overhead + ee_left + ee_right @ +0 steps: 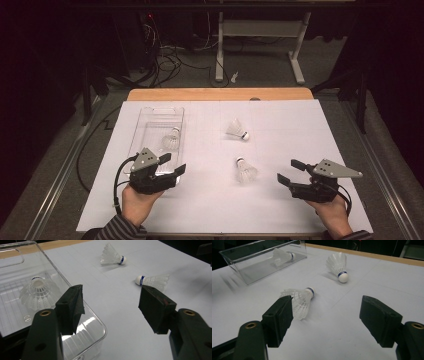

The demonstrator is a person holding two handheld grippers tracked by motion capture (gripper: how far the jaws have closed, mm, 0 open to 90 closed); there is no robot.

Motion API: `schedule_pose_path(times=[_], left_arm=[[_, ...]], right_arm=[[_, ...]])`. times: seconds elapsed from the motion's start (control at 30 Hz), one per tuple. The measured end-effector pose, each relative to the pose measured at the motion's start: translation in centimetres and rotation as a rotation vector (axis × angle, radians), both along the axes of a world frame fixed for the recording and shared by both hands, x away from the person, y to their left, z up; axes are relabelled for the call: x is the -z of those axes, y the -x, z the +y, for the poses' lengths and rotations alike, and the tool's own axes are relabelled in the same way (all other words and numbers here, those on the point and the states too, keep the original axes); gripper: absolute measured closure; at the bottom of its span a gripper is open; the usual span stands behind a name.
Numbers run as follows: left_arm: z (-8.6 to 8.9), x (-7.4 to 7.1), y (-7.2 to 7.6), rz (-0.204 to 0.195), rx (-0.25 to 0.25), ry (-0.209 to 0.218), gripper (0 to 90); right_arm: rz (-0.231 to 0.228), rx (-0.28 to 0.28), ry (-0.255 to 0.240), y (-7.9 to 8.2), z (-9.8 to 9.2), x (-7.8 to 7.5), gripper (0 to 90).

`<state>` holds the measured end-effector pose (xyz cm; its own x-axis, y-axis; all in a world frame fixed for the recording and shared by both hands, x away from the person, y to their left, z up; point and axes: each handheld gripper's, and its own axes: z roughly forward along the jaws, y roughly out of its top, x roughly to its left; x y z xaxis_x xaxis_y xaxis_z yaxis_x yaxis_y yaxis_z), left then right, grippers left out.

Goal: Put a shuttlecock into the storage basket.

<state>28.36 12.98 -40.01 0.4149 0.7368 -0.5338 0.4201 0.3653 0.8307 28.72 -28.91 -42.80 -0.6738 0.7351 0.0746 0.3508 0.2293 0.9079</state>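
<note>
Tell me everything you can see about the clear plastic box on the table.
The clear plastic box is a long, transparent tray with rounded corners, a ribbed floor and no lid on it. It rests flat on the white sheet at the table's left side. One white shuttlecock sits inside. The left tool hovers open by its near end.

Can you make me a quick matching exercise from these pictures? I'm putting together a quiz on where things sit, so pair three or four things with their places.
Things:
1. Shuttlecock standing on its feathers
2. Far shuttlecock on the paper
3. Near shuttlecock on the paper
4. Left tool

Places or states:
A. Lying between the two tools, cork pointing away from the person
B. Open, at the near end of the clear box
C. Inside the clear box
D. Lying near the table's middle, cork pointing right

Pairs: 1-C, 2-D, 3-A, 4-B
</note>
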Motion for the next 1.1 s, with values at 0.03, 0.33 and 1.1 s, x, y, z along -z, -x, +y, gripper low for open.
schedule_pose_path(times=[0.03, 0.33, 1.1], left_arm=[[0.0, 0.0, 0.0, -0.001, 0.003, -0.001, 37.3], [-0.6, 0.5, 0.0, 0.005, 0.020, -0.010, 37.5], [-3.1, 0.1, -0.2, 0.005, 0.080, -0.022, 37.6]], right_arm=[[-0.004, -0.002, 0.001, 0.0, 0.0, 0.0, 27.5], [-0.001, 0.000, -0.003, 0.0, 0.0, 0.0, 27.6], [-0.006, -0.005, -0.004, 0.1, 0.0, -0.1, 27.6]])
